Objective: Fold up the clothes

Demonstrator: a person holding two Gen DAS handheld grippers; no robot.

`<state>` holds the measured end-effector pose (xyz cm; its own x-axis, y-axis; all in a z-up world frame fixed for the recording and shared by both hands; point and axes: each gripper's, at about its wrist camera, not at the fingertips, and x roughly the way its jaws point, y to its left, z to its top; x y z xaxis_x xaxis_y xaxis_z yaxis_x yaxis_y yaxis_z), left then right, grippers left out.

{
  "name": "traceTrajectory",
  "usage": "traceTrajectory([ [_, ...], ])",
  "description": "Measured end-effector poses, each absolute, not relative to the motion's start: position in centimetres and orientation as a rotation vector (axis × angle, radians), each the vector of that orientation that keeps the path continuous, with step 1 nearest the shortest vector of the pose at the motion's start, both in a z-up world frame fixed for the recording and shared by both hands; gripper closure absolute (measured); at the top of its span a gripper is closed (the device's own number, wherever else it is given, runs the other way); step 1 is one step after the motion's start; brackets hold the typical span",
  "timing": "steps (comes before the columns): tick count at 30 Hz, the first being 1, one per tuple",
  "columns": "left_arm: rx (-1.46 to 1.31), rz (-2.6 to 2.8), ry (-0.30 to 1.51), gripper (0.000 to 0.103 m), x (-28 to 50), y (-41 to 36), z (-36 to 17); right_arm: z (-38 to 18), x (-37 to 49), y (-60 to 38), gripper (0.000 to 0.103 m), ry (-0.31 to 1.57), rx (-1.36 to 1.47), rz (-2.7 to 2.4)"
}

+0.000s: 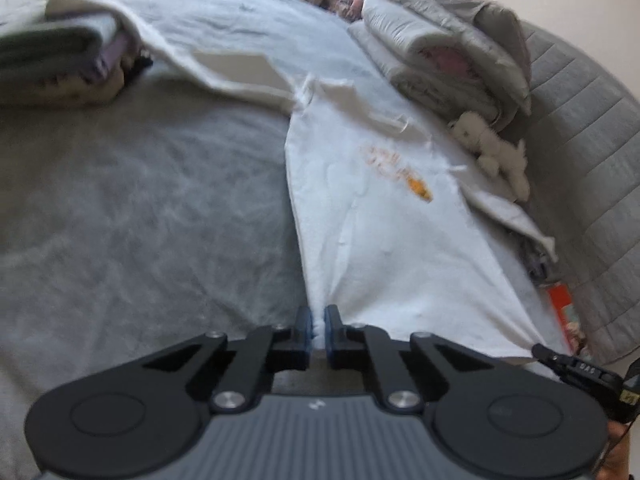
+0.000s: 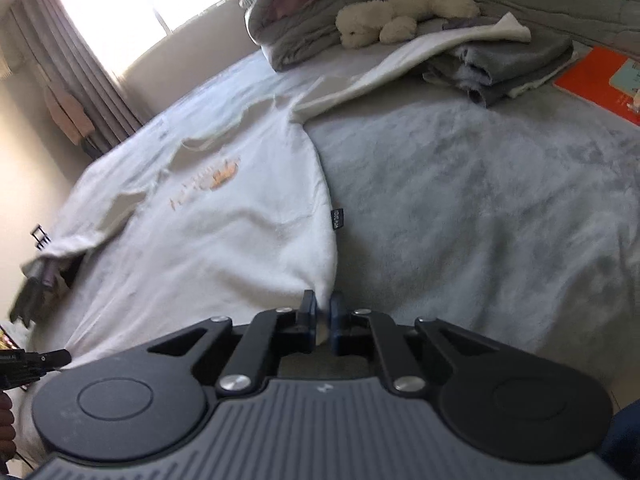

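Note:
A white sweatshirt [image 1: 380, 220] with an orange print on its chest lies face up on a grey bed. Its sleeves spread away to the far left and far right. My left gripper [image 1: 317, 322] is shut on the hem at the garment's near left corner, with white cloth pinched between the blue pads. In the right wrist view the same sweatshirt [image 2: 224, 232] shows a small black side label, and my right gripper [image 2: 323, 308] is shut on the hem at its near right corner. Each gripper's tip shows at the edge of the other's view.
The grey blanket [image 1: 140, 208] covers the bed. A pile of folded clothes [image 1: 60, 64] sits far left, with one sleeve draped over it. Folded grey quilts [image 2: 320, 12], a white plush toy [image 2: 400, 8], folded grey clothes [image 2: 512, 60] and an orange book [image 2: 604, 80] lie by the padded headboard [image 1: 592, 160].

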<state>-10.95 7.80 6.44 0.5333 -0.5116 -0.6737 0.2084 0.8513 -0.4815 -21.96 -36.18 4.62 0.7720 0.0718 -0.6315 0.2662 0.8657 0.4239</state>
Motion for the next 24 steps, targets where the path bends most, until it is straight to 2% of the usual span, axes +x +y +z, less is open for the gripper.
traceTrajectory([
  [6,-0.31,-0.447,0.916,0.097,-11.2,7.5,6.9,7.5,-22.4,-35.9,0.096,0.684,0.48,-0.084],
  [11,-0.184,-0.412,0.991,0.096,-10.6,6.1,4.4,5.1,-20.7,-35.3,0.096,0.793,0.383,-0.12],
  [13,-0.14,-0.401,1.015,0.093,-10.4,5.8,3.7,4.2,-20.2,-34.8,0.095,0.827,0.333,-0.132],
  [14,-0.132,-0.389,1.016,0.087,-10.3,5.9,3.7,4.1,-20.0,-34.5,0.094,0.832,0.303,-0.137],
  [15,-0.124,-0.38,1.004,0.082,-10.3,6.1,4.0,4.1,-20.0,-34.2,0.092,0.834,0.277,-0.143],
  [17,-0.109,-0.359,0.963,0.075,-10.4,6.6,4.8,4.2,-20.1,-34.1,0.074,0.836,0.256,-0.151],
  [18,-0.102,-0.345,0.939,0.07,-10.4,6.9,5.2,4.3,-20.2,-34.3,0.071,0.831,0.254,-0.152],
  [21,-0.093,-0.31,0.876,0.064,-10.2,7.3,6.2,4.9,-20.5,-34.5,0.067,0.787,0.251,-0.159],
  [24,-0.102,-0.304,0.888,0.062,-9.5,6.9,6.0,5.8,-20.3,-33.9,0.065,0.748,0.228,-0.157],
])
